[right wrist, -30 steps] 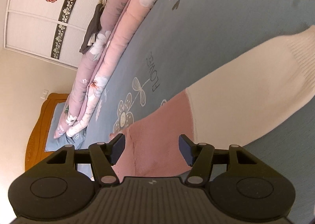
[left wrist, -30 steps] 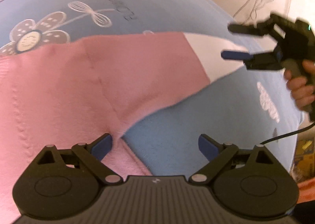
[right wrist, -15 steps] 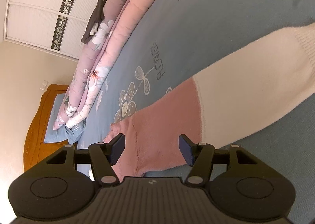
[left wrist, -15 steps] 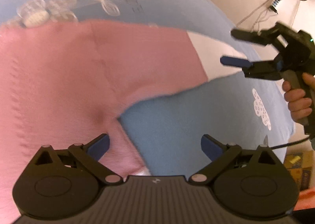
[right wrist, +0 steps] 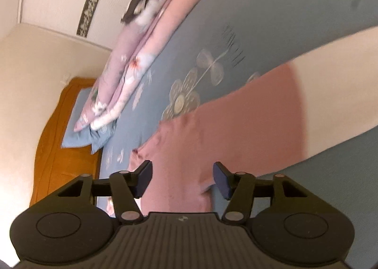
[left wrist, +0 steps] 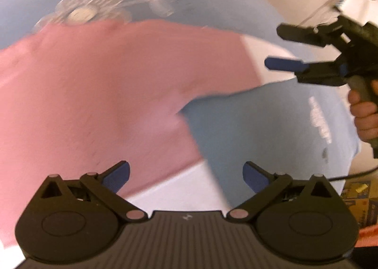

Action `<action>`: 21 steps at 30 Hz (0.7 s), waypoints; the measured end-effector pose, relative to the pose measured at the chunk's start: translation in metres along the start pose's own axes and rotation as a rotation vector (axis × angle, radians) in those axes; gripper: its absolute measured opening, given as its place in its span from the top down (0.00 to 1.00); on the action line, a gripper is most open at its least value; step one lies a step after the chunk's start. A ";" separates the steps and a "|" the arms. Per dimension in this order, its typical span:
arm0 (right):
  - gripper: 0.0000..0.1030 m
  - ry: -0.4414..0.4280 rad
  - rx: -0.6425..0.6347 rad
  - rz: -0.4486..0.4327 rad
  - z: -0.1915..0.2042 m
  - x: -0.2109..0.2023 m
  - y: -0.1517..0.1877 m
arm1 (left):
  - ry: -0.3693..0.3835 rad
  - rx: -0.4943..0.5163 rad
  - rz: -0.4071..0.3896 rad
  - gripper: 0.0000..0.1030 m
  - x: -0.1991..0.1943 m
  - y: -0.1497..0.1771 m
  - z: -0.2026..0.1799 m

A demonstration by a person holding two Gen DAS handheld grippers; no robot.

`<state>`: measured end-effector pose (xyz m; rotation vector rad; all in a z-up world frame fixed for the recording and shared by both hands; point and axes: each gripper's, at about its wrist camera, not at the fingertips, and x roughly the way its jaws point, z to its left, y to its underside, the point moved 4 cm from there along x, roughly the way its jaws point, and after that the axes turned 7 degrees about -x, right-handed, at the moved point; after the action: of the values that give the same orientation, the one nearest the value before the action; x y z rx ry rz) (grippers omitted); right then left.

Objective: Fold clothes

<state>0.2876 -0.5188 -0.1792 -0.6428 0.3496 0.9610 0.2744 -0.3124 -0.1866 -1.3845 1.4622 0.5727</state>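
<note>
The pink-and-white sweater [left wrist: 122, 94] lies apparently spread on the bed [left wrist: 259, 132], sleeve outstretched; both grippers' fingers gape, gripping nothing.

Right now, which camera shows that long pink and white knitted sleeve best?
The right wrist view: the pink and white knitted sleeve stretches across the blue bedsheet. The left wrist view shows mostly its pink part, blurred.

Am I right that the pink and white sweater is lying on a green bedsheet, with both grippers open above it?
Not quite: the bedsheet is blue, as the right wrist view shows. The pink and white sweater does lie on it, with the left gripper and right gripper open.
</note>
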 end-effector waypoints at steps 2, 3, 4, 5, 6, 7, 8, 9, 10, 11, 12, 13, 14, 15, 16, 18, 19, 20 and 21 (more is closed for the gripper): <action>0.59 0.026 -0.029 0.029 0.009 0.026 0.011 | -0.034 -0.038 0.026 0.02 -0.002 0.011 0.016; 0.63 0.040 -0.044 0.044 0.013 0.039 0.016 | -0.043 -0.046 0.032 0.02 -0.004 0.016 0.021; 0.65 0.053 -0.059 0.058 0.018 0.052 0.021 | -0.049 -0.047 0.033 0.02 -0.006 0.021 0.026; 0.71 0.066 -0.074 0.073 0.022 0.065 0.027 | -0.053 -0.048 0.033 0.02 -0.008 0.025 0.030; 0.71 0.079 -0.088 0.087 0.027 0.078 0.032 | -0.055 -0.047 0.034 0.02 -0.010 0.028 0.034; 0.71 0.093 -0.103 0.102 0.031 0.091 0.037 | -0.057 -0.047 0.035 0.02 -0.012 0.032 0.037; 0.71 0.106 -0.118 0.117 0.035 0.104 0.043 | -0.059 -0.050 0.037 0.02 -0.012 0.035 0.041; 0.71 0.119 -0.133 0.131 0.040 0.117 0.048 | -0.056 -0.054 0.042 0.02 -0.012 0.038 0.045; 0.71 0.140 -0.144 0.145 0.042 0.128 0.053 | -0.056 -0.056 0.044 0.02 -0.012 0.041 0.048; 0.70 0.181 -0.141 0.154 0.036 0.128 0.058 | -0.055 -0.055 0.041 0.02 -0.013 0.043 0.052; 0.79 0.211 -0.126 0.161 0.029 0.125 0.063 | -0.048 -0.054 0.038 0.02 -0.013 0.045 0.054; 0.82 0.233 -0.106 0.164 0.022 0.121 0.068 | -0.041 -0.053 0.035 0.02 -0.014 0.046 0.056; 0.85 0.231 -0.074 0.156 0.015 0.113 0.071 | -0.033 -0.052 0.031 0.02 -0.015 0.048 0.058; 0.90 0.234 -0.049 0.151 0.011 0.105 0.073 | -0.026 -0.050 0.026 0.02 -0.015 0.049 0.060; 0.91 0.235 -0.027 0.151 0.007 0.097 0.076 | -0.021 -0.046 0.023 0.02 -0.015 0.049 0.061; 0.86 0.235 0.004 0.146 0.009 0.086 0.079 | -0.018 -0.039 0.020 0.02 -0.015 0.049 0.061; 0.81 0.234 0.015 0.141 0.012 0.081 0.080 | -0.018 -0.040 0.021 0.02 -0.016 0.050 0.062; 0.67 0.231 0.022 0.136 0.016 0.077 0.081 | -0.017 -0.040 0.021 0.02 -0.018 0.050 0.062; 0.62 0.223 0.013 0.130 0.024 0.075 0.082 | -0.017 -0.041 0.022 0.02 -0.020 0.050 0.063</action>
<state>0.2592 -0.4216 -0.2306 -0.7245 0.6009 1.0122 0.2458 -0.2379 -0.2073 -1.3939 1.4606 0.6298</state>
